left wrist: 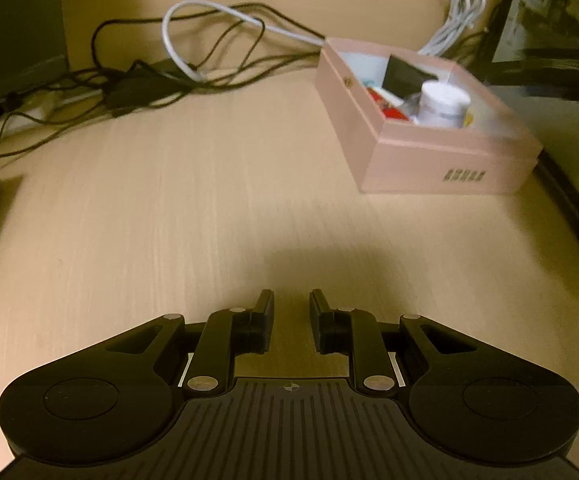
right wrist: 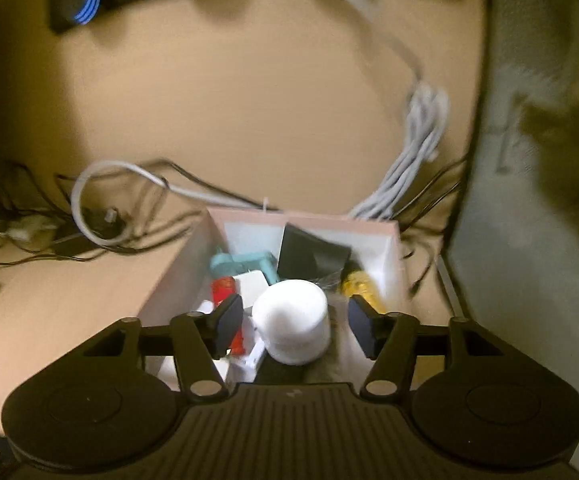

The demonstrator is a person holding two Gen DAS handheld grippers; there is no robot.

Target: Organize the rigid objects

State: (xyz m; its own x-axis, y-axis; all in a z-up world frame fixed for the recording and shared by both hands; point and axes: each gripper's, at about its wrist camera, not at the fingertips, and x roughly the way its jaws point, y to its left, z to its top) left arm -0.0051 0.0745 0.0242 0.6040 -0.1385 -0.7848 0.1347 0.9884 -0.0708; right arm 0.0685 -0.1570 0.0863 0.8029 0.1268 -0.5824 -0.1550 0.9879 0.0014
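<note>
Pink cardboard forms the open box (right wrist: 394, 256) that fills the lower centre of the right wrist view, and inside it, low in the frame, sits a white round container (right wrist: 292, 320) with its lid facing up. Around it in the box lie a black square piece (right wrist: 309, 258) leaning against the far wall, a teal item (right wrist: 241, 262), a red item (right wrist: 223, 290) and a yellow one (right wrist: 359, 284) toward the right wall. The right gripper (right wrist: 295, 326) hangs over the box with its tongs spread wide, one pad on each side of the white container and neither touching it.

From the left wrist view the same pink box (left wrist: 421, 160) stands in the upper right on the pale wooden table (left wrist: 177, 200), the white container (left wrist: 443, 104) showing above its rim. The left gripper (left wrist: 291, 312) hovers low over bare table at the bottom centre, well apart from the box, its tongs parted by a narrow gap and holding nothing.

Black and white cables (left wrist: 169, 64) tangle across the upper left, and a coiled white cable (left wrist: 459, 16) lies behind the box at the upper right.
</note>
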